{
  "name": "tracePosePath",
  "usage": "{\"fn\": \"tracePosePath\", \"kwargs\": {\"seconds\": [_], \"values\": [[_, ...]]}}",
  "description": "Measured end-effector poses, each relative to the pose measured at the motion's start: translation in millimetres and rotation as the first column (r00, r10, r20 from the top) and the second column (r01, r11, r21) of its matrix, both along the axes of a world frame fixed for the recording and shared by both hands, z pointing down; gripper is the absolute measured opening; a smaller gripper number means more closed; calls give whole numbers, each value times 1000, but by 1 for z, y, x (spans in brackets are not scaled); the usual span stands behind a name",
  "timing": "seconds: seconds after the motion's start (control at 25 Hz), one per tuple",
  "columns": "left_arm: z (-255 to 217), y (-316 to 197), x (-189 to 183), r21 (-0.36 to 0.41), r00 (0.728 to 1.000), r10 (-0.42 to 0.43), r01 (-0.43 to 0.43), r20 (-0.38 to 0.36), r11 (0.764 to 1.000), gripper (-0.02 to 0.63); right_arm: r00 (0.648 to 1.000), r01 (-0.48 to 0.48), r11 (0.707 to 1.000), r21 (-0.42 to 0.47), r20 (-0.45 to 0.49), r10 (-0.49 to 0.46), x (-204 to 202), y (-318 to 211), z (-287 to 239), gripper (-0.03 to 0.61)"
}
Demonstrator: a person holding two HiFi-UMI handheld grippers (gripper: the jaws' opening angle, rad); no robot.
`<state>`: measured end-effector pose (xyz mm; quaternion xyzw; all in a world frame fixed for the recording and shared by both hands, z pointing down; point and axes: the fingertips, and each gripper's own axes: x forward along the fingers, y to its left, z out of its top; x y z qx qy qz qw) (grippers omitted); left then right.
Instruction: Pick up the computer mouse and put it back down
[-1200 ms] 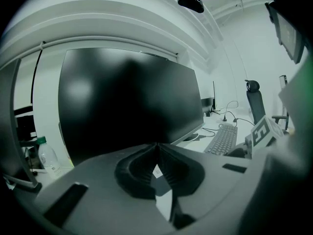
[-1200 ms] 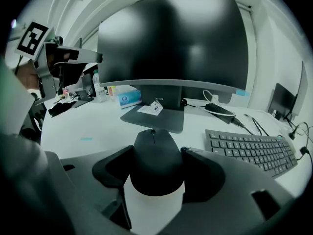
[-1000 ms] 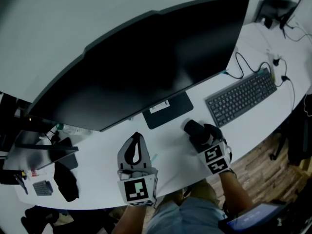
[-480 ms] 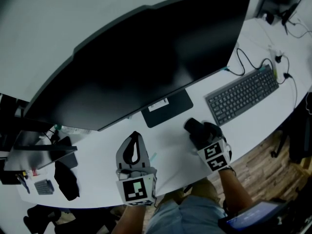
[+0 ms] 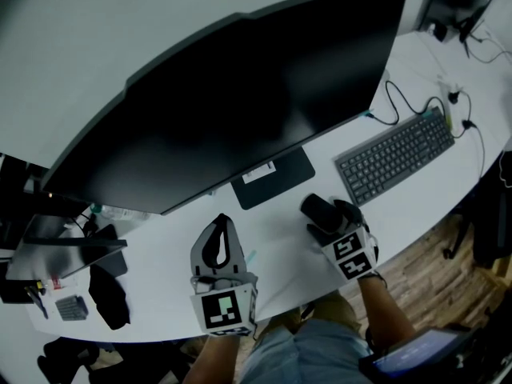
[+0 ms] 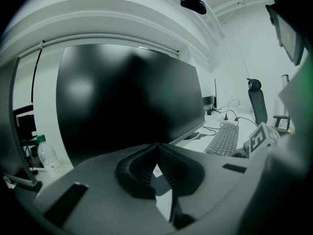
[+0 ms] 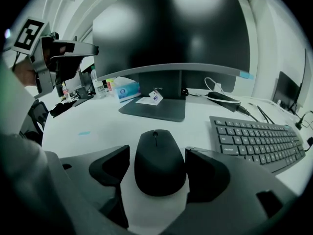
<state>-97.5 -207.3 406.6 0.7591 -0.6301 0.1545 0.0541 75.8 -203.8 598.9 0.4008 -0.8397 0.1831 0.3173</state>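
Between the right gripper's (image 7: 156,156) jaws the computer mouse (image 7: 160,163) is sitting flat on the white desk (image 5: 282,245), scroll wheel pointing away toward the monitor (image 5: 240,94). Jaws have just been opening and are standing wide, mouse between them but not clamped. A clear gap is showing on the left pad's side. The right pad is sitting just beside the mouse's flank; contact there is hard to call. Gripper is angling down at the desk, its marker cube (image 5: 353,255) facing up in the head view.

Off to the mouse's left, well apart from it, the left gripper (image 6: 156,146) is holding its pads pressed together at the tips, nothing between them.

Just right of the mouse a dark keyboard (image 5: 396,157) is lying at an angle on the desk, cables (image 5: 394,106) trailing behind it. Ahead of the mouse the flat stand base (image 5: 274,179) is carrying a small white card (image 5: 261,174). The monitor, screen dark, is spanning most of the desk. Right gripper view is showing a tissue box (image 7: 128,89) left of the base. Left gripper view is picking up a clear water bottle (image 6: 47,153) by the monitor's left edge and an office chair (image 6: 256,103) past the keyboard end.
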Motion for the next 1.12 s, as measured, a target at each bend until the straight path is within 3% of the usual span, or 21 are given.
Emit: {"fn": "tracePosePath", "kwargs": {"seconds": [0.2,0.44,0.56,0.68,0.84,0.96,1.12], "values": [[-15,1,-2,43,999,0,2,-39,999,8,1000,-19,995,97,26,16,-1,-10,-43,367],[-51,11,-7,137,996,16,-4,-86,991,8,987,-36,962,270,158,-8,-26,-15,-148,324],[-85,18,-7,211,996,30,-11,-87,977,8,979,-31,916,399,196,-52,-44,-10,-210,234],[-118,26,-8,283,995,45,-19,-87,959,8,973,-40,850,525,215,-87,-57,-3,-265,150],[-152,36,-18,355,995,40,-3,-96,935,8,966,-74,775,628,238,-101,-68,5,-312,20],[-165,43,-23,388,994,41,1,-102,921,8,962,-88,740,667,249,-110,-74,11,-333,15],[-166,49,-27,395,992,42,7,-116,918,8,962,-89,717,691,246,-118,-81,19,-345,15]]}}
